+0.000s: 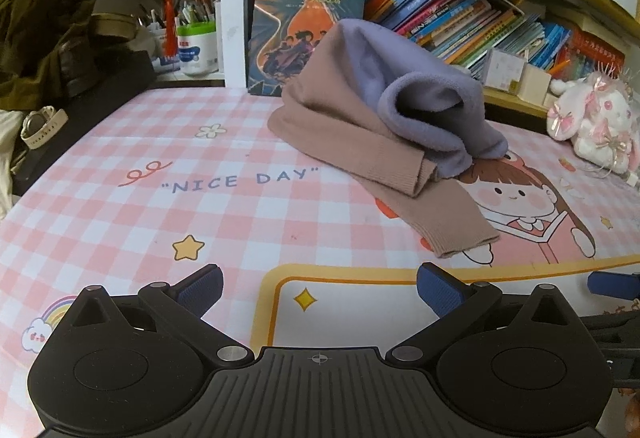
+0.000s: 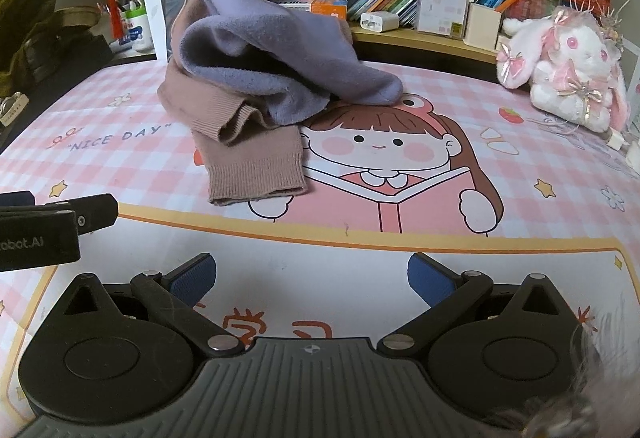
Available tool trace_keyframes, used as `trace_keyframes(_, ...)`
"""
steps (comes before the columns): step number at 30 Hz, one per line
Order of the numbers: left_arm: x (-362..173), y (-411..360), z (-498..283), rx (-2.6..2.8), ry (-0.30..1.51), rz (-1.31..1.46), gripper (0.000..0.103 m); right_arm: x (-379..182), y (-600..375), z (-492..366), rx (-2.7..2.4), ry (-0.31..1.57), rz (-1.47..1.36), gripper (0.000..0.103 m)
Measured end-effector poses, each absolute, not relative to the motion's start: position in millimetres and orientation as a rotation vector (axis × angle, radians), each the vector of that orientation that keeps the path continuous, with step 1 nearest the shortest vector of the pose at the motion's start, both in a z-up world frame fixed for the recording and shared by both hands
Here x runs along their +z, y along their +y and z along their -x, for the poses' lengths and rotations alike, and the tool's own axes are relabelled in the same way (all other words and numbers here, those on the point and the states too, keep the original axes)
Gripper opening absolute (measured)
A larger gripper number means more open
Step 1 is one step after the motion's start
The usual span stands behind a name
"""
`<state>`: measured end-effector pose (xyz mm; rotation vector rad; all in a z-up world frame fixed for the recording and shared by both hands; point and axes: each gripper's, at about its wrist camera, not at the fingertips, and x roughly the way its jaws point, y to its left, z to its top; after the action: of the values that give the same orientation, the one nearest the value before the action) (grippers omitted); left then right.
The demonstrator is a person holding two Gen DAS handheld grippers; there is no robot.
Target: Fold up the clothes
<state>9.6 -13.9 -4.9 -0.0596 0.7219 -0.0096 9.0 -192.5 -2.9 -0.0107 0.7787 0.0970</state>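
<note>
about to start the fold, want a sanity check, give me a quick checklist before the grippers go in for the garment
1. Left gripper open and empty: ok.
2. Right gripper open and empty: ok.
3. Brown knit garment with purple fleece lining lying flat: not ok, bunched in a heap.
4. Ribbed cuff exposed to grab: ok.
5. Pink checked desk mat bare beside heap: ok.
6. Garment type and layout: cannot tell.

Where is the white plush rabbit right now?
The white plush rabbit sits at the mat's far right edge in both views, below the bookshelf.
</note>
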Motion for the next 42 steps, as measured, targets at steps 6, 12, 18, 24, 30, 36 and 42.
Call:
trace_keyframes(6, -6, -17, -11, -0.015, 0.732, 0.075, 0.103, -3, -194, -11, 0.097, 0.765, 0.015, 0.103)
trace_keyframes(12, -6, -22, -9, -0.060, 0.736, 0.105, 0.103, -4, -196, -14, 0.137, 0.768, 0.010, 0.103)
trace_keyframes(18, -1, -31, -8, -0.031, 0.712, 0.093, 0.103, -5, -199, -17, 0.189, 0.784, 0.002, 0.103)
trace_keyframes(24, 2, -40, -7, -0.003, 0.708, 0.070, 0.103, -5, -204, -20, 0.235, 0.783, -0.004, 0.103)
trace_keyframes(30, 5, -53, -6, -0.010, 0.699, 0.048, 0.103, -5, -214, -23, 0.291, 0.783, -0.037, 0.103)
trace_keyframes(36, 12, -67, -13, 0.013, 0.692, -0.007, 0.103, -4, -228, -29, 0.297, 0.777, -0.052, 0.103)
trace_keyframes(42, 19, -83, -25, 0.029, 0.685, -0.073, 0.103, -8, -248, -39, 0.297, 0.782, -0.104, 0.103)
